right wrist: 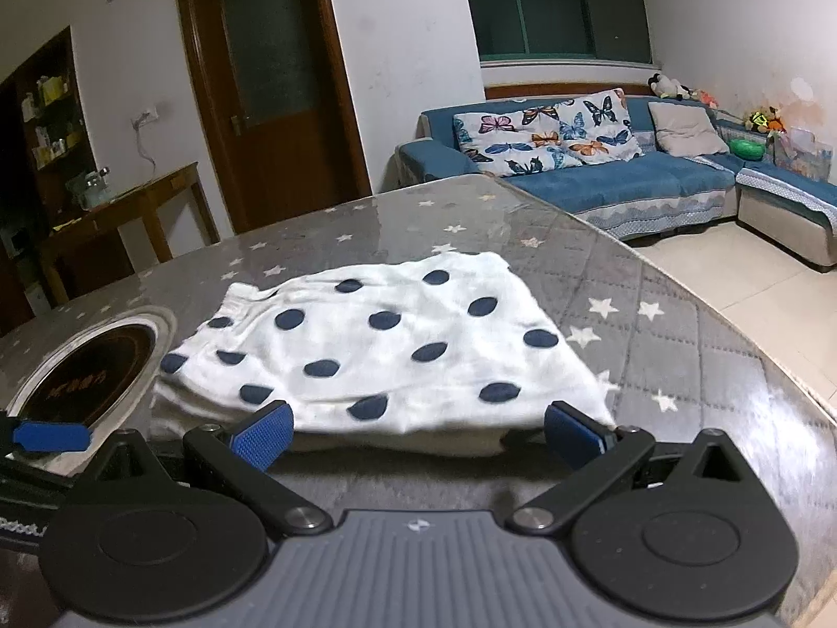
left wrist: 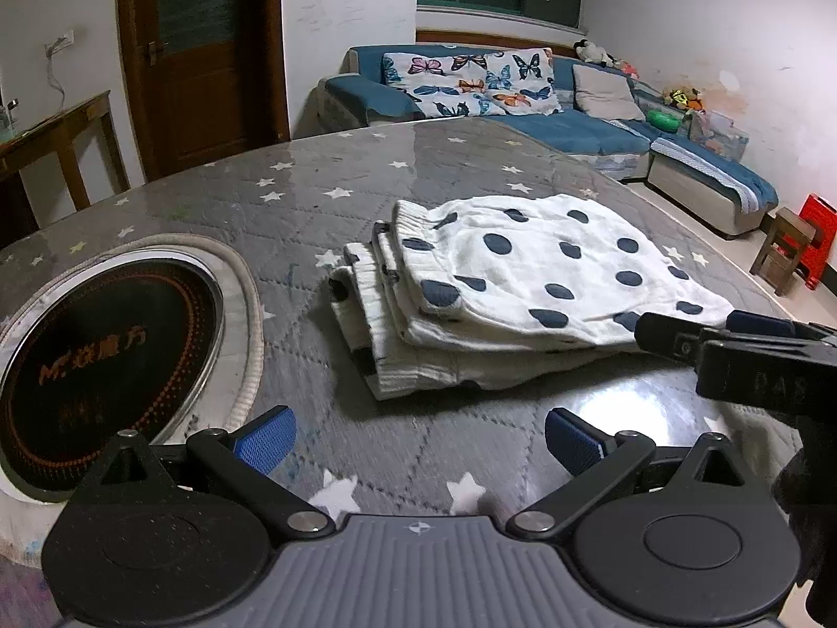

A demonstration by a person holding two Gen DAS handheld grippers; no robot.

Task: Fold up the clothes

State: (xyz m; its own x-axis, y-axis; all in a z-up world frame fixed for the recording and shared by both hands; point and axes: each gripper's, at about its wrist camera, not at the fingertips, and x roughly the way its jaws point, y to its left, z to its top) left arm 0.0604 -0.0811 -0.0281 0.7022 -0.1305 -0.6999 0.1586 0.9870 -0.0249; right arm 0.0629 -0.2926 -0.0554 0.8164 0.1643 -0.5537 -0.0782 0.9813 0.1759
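Nearest the lens in both wrist views sat our own tongs. Our left tongs (left wrist: pixel 420 442) stood wide apart over bare worktop, the blue ribbed pads holding nothing. Our right tongs (right wrist: pixel 418 432) were equally wide, their tips just at the near edge of the garment but with no cloth pinched between them, as far as we could see.

We judged the folding to be nearly or wholly done. The polka-dot garment (left wrist: pixel 523 272) lay on the worktop (left wrist: pixel 314 199) as a compact, roughly rectangular stack of several layers, near the front edge and just beside the round cooker plate (left wrist: pixel 104 345) set into the surface. From the left wrist view we could count stepped layers at the left end, where a ribbed band showed. The edges did not line up exactly, so a little squaring and smoothing might have remained; we could not tell whether another fold was intended. No other clothes were visible waiting on the worktop.

The cloth looked soft and slightly crinkled, like a light woven cotton, white with dark blue dots, and we expected it to be limp and easy to shift. The worktop was covered in grey quilted fabric with pale stars under a glossy clear sheet that caught the room light. The cooker plate was a dark, smooth disc with orange markings, ringed in metal and pale braid.
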